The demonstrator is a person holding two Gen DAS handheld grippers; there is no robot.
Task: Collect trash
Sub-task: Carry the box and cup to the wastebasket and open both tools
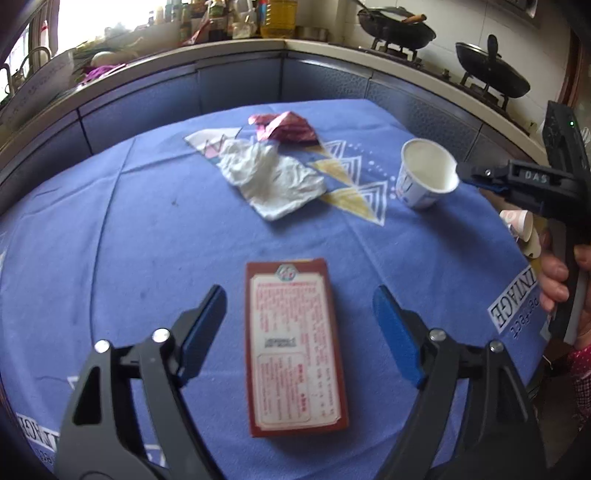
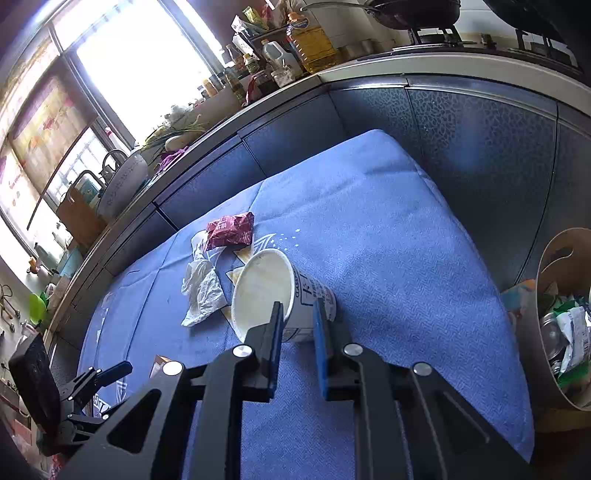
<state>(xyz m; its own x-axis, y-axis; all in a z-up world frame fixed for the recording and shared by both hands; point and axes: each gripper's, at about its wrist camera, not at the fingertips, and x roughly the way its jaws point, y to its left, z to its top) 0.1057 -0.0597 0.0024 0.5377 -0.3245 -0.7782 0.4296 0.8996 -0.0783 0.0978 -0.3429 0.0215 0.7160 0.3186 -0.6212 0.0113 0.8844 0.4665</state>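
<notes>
On blue cloth (image 1: 110, 240), right claw (image 2: 299, 314) pinches the paper cup's (image 2: 266, 288) thin rim; left claw (image 1: 299, 310) gapes

Kitchen. Worktop (image 1: 110, 229) draped in a blue cloth (image 2: 388, 229) with printed triangles and lettering. Behind it, an L-shaped counter (image 1: 284, 44) with a pale edge and dark blue-grey cabinet doors (image 2: 480, 147) below. Window (image 2: 140, 66) at left, overexposed; strong daylight coming in, cabinet fronts in shade. Faucet (image 2: 112, 157) under the window. Bottles (image 2: 258, 70) and a large oil jug (image 2: 312, 40) crowd the counter corner. Gas stove (image 1: 443, 62) on the right run carries two dark woks (image 1: 491, 74), one lidded. White tiled wall (image 1: 343, 22) behind the stove.
</notes>
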